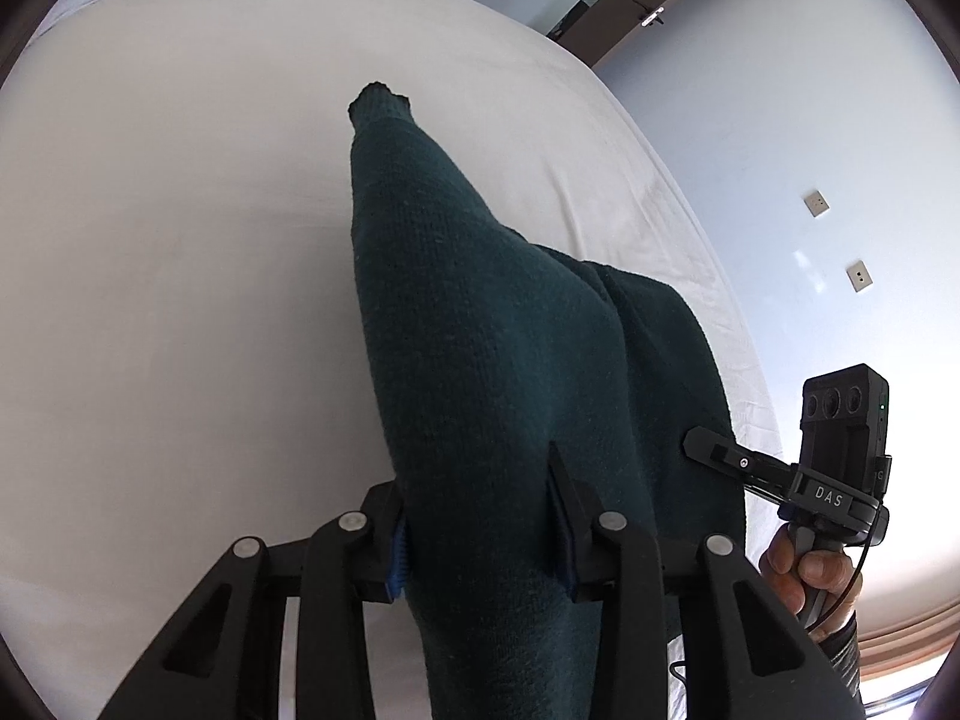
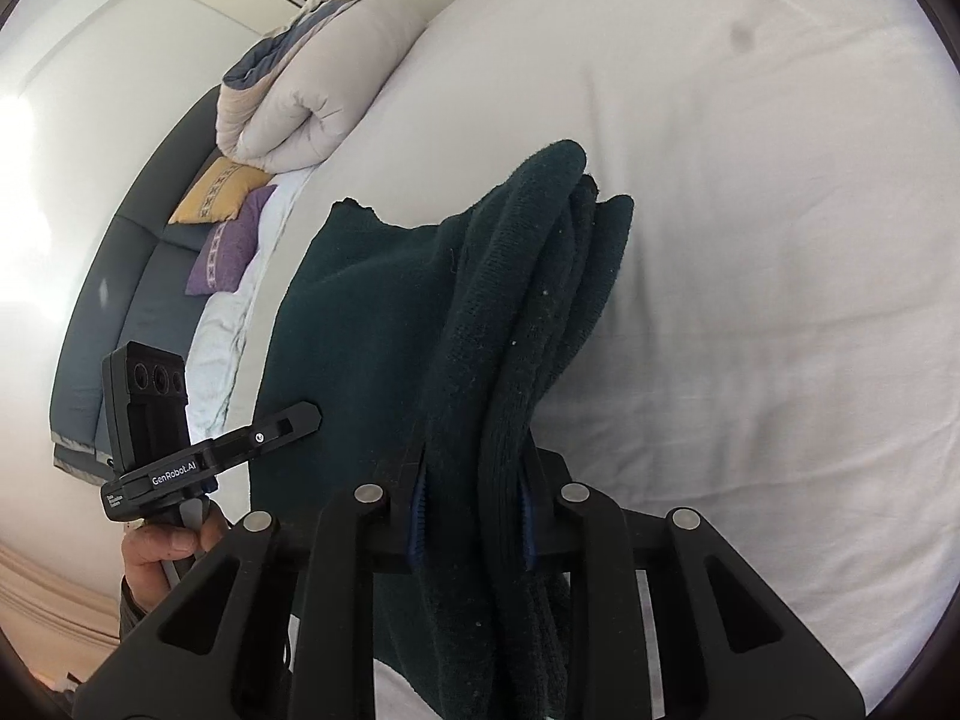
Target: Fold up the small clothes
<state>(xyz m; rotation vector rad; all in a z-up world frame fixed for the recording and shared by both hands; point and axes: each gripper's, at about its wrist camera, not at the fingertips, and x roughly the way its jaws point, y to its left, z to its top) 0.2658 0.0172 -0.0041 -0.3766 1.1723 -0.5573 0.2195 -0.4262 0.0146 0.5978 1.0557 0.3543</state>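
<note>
Beside the bed [image 2: 750,150], only right-wrist view shows cushions [image 2: 225,240].

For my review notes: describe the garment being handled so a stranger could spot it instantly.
On the big white bed, well clear of the rolled duvet and the cushions at its head, lies a dark green knitted garment. Both grippers are clamped on it; it is the only dark item on the sheet.
</note>
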